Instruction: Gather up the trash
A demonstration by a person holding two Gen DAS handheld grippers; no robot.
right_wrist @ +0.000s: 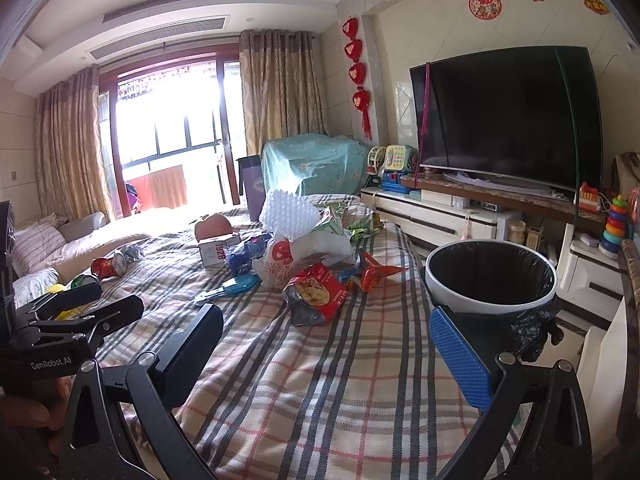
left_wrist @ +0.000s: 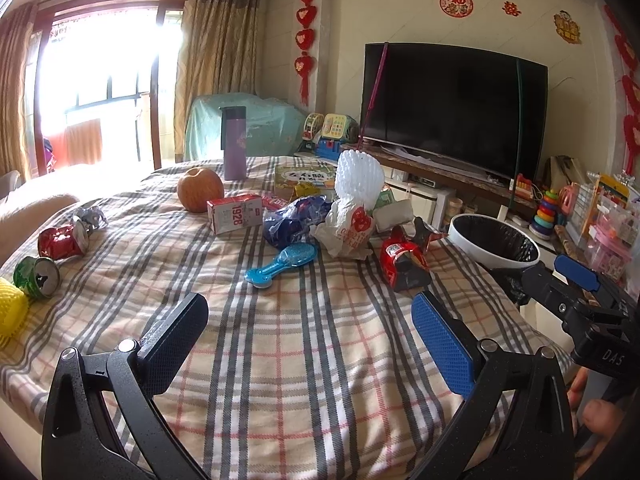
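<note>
Trash lies on the plaid-covered table (left_wrist: 304,352): a red snack wrapper (left_wrist: 402,260) (right_wrist: 316,292), a crumpled white bag with red print (left_wrist: 348,228) (right_wrist: 288,260), a blue bag (left_wrist: 292,216), a red-and-white carton (left_wrist: 234,213), a crushed red can (left_wrist: 62,242) and a green can (left_wrist: 36,276). A white bin with a black liner (right_wrist: 490,276) (left_wrist: 494,246) stands at the table's right edge. My left gripper (left_wrist: 308,320) is open and empty over bare cloth. My right gripper (right_wrist: 326,340) is open and empty, in front of the red wrapper.
An apple (left_wrist: 200,189), a purple flask (left_wrist: 233,142), a blue hairbrush (left_wrist: 282,264), white foam netting (left_wrist: 358,174) and yellow netting (left_wrist: 10,308) also lie on the table. A TV (left_wrist: 452,108) on a low cabinet and toys stand behind the bin.
</note>
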